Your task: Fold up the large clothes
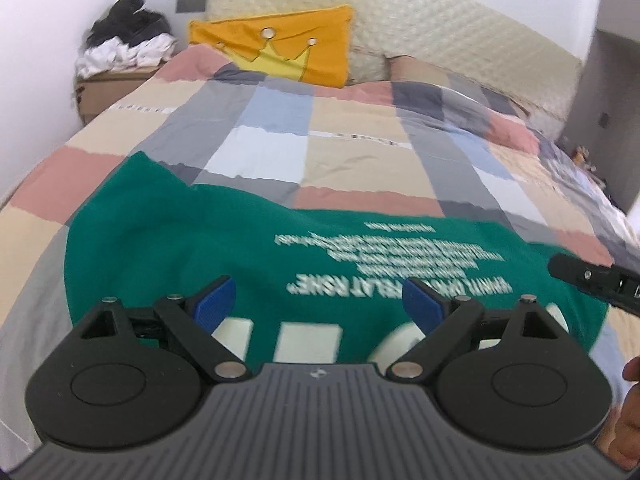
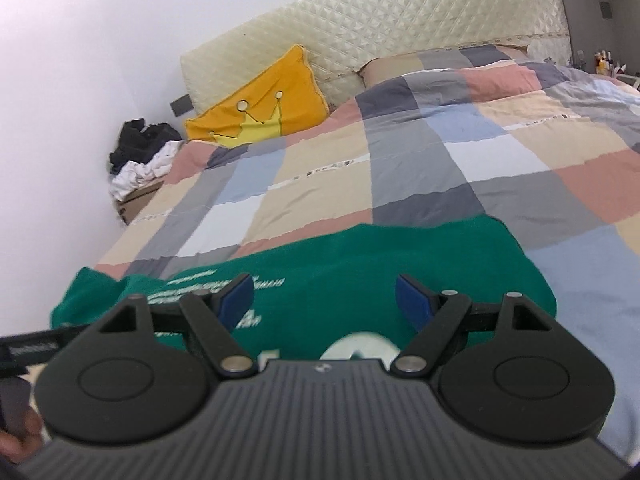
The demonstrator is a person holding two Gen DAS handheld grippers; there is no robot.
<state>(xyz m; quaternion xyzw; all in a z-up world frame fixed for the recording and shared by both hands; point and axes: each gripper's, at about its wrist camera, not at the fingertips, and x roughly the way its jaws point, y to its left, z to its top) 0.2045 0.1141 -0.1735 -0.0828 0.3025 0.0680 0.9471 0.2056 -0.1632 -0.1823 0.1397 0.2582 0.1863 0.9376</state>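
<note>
A large green garment [image 1: 168,236] with white printed lettering lies spread flat on the bed, near its foot; it also shows in the right wrist view [image 2: 360,264]. My left gripper [image 1: 320,300] is open with its blue pads wide apart, hovering just above the garment's near part and holding nothing. My right gripper [image 2: 324,298] is open too, over the garment's right half, empty. The tip of the right gripper shows at the right edge of the left wrist view [image 1: 592,278]. Part of the left gripper shows at the left edge of the right wrist view [image 2: 32,348].
The bed is covered by a patchwork quilt [image 1: 340,152] in pink, beige, grey and blue. An orange crown pillow [image 1: 280,46] leans on the cream quilted headboard [image 1: 420,20]. A cardboard box [image 1: 104,92] with piled black and white clothes [image 1: 124,46] stands at the bed's far left.
</note>
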